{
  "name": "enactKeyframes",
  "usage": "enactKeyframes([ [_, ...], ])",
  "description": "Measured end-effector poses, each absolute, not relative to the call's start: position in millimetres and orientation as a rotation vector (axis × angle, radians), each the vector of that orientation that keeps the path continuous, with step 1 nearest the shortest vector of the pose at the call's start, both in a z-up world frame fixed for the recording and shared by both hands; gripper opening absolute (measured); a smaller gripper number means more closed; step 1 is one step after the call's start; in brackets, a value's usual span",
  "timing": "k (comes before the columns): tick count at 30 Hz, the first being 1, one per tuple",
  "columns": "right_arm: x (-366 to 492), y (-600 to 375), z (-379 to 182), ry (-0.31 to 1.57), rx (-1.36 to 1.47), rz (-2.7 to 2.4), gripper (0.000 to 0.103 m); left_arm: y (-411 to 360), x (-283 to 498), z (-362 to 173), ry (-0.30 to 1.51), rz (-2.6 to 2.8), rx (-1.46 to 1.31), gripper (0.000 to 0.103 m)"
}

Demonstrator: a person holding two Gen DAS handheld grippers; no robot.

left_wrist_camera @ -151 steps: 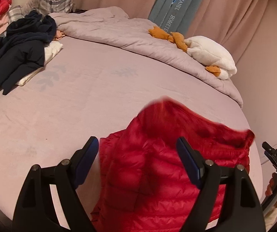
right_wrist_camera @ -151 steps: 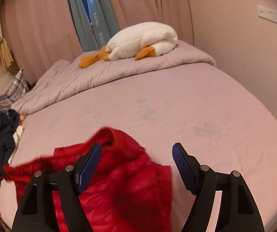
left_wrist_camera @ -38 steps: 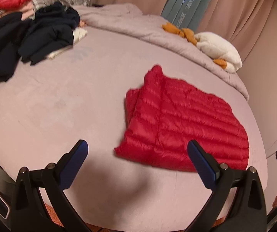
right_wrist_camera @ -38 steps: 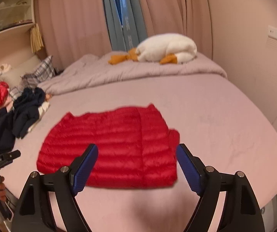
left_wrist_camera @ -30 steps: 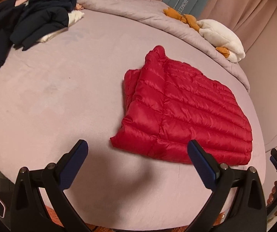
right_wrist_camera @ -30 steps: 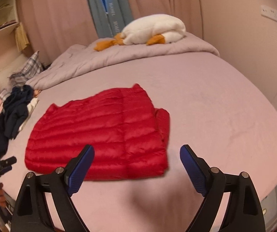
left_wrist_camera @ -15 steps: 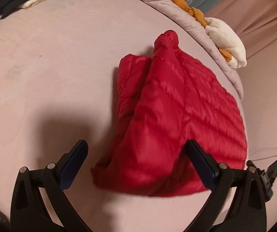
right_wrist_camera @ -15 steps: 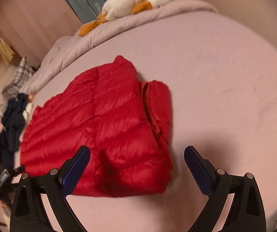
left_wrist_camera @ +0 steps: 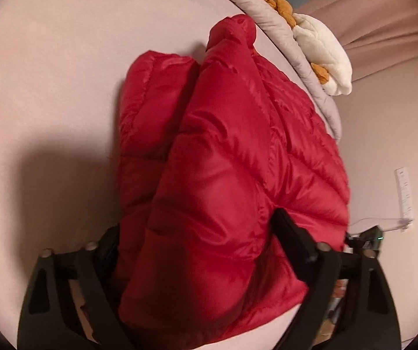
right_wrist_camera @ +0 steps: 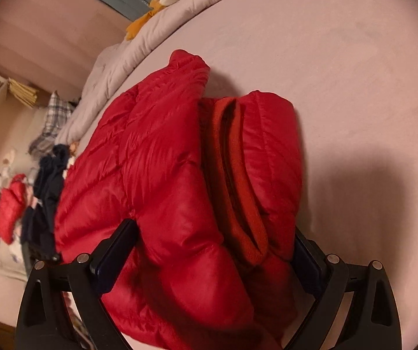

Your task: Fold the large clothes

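You are over a wide pink bed (left_wrist_camera: pixel 48 93) whose sheet fills both views. On it lies a folded red down jacket (left_wrist_camera: pixel 223 175), a quilted slab whose long axis runs away from you toward the rolled grey duvet (left_wrist_camera: pixel 270 8) at the far side. Its far end rises to a rounded peak pointing at the duvet; its near end bulges up between your tools. In the left wrist view a narrower folded layer lies along the jacket's left edge; in the right wrist view the same kind of layer sits on the right, with a duller red lining showing in the seam.

Your left gripper (left_wrist_camera: pixel 197 250) straddles the near left corner of the jacket. Its jaws have just been closing, with the padded fabric between them and bulging above both fingers; whether the pads already press it, you cannot tell from here. Your right gripper (right_wrist_camera: pixel 209 250) straddles the near right corner in the same way, jaws wide, puffed fabric filling the gap and hiding the inner pad faces, so a grip cannot be confirmed.

A white plush goose (left_wrist_camera: pixel 322 55) with orange feet lies on the duvet. Dark clothes (right_wrist_camera: pixel 45 192) are piled far left.
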State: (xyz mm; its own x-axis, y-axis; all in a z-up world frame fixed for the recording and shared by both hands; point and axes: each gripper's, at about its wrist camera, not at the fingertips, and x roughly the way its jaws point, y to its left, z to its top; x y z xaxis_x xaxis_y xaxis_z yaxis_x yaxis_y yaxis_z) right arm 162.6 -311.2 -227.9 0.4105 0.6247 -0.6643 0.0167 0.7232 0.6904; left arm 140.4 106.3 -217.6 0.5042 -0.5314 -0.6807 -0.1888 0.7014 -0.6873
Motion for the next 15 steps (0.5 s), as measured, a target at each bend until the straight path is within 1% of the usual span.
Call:
enactKeyframes([
  [1,162.5,-311.3,-227.7,1.096,0.684,0.429,0.097,106.6,141.1,-218.2,1.053,-0.247,-0.822,0.075],
  [2,163.0,-312.3,-227.8,1.097,0.681,0.435,0.097,105.4,141.4,-217.8,1.053,-0.253,-0.833,0.065],
  [3,162.6,-310.9,-227.5,1.097,0.674,0.445,0.096,103.6,140.5,-216.3,1.052,-0.259,-0.832,0.060],
  [4,162.5,-311.3,-227.2,1.096,0.670,0.448,0.095,101.1,139.6,-213.9,1.048,-0.261,-0.824,0.052],
  [5,163.0,-309.4,-227.1,1.096,0.668,0.456,0.089,98.8,137.9,-210.5,1.041,-0.254,-0.823,0.045],
  [6,163.5,-307.1,-226.4,1.096,0.670,0.475,0.077,97.0,136.9,-207.6,1.038,-0.250,-0.822,0.042],
  [7,167.8,-307.6,-226.8,1.094,0.679,0.487,0.070,95.0,134.6,-202.2,1.032,-0.240,-0.817,0.038],
  [8,165.4,-306.7,-224.0,1.086,0.688,0.501,0.056,92.6,131.4,-195.0,1.019,-0.233,-0.803,0.034],
  [9,161.5,-305.4,-218.3,1.074,0.675,0.498,0.044,90.0,129.5,-189.8,1.006,-0.229,-0.788,0.032],
  [11,154.2,-301.8,-205.0,1.051,0.627,0.476,0.033,84.7,121.7,-172.2,0.971,-0.220,-0.748,0.029],
  [12,148.2,-299.2,-194.8,1.035,0.589,0.452,0.030,84.1,119.0,-166.3,0.956,-0.222,-0.745,0.029],
  [15,132.6,-295.1,-170.7,0.995,0.542,0.426,0.026,82.2,105.1,-139.8,0.905,-0.208,-0.709,0.027],
])
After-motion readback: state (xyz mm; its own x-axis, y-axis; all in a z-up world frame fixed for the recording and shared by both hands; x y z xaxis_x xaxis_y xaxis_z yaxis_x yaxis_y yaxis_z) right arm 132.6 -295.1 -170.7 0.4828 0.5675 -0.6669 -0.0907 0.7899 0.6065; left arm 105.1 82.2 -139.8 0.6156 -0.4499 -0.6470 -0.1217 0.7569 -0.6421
